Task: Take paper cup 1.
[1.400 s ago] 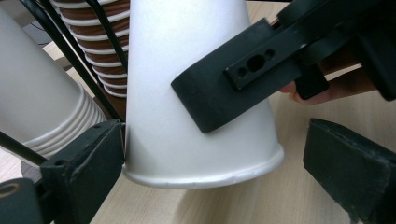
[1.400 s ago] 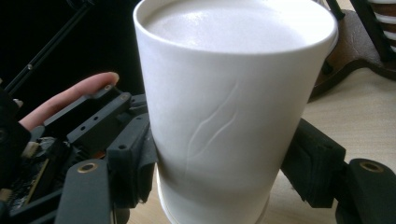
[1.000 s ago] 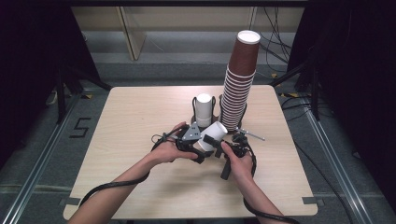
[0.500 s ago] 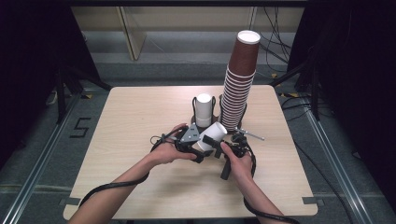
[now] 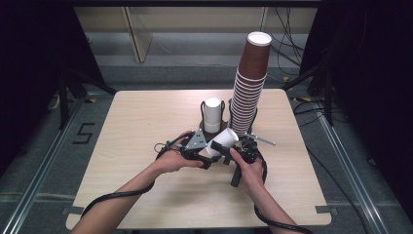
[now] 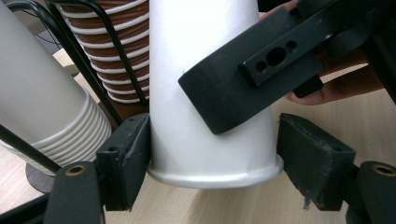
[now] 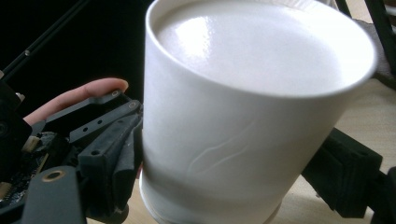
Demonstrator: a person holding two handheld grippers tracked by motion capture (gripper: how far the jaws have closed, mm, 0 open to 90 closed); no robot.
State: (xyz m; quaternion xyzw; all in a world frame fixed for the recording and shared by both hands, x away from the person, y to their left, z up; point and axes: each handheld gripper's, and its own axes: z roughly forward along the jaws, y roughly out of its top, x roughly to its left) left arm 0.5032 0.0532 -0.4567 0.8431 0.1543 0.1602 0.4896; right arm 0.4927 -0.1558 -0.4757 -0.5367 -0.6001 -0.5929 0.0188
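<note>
High view: a single white paper cup lay tilted between the left gripper and the right gripper, above the light wooden table, just in front of a white cup stack in a black wire holder and a tall brown paper cup stack.

Left gripper view: jaws just closing, pads at the cup's rim, left pad touching, right pad nearly.

Right gripper view: jaws just opening, cup between them, grip unclear.

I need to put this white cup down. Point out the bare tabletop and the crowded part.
Bare: the table's left half and the near strip by its front edge. Crowded: back centre-right, where the white cup stack in its wire holder and the brown cup stack stand.
</note>
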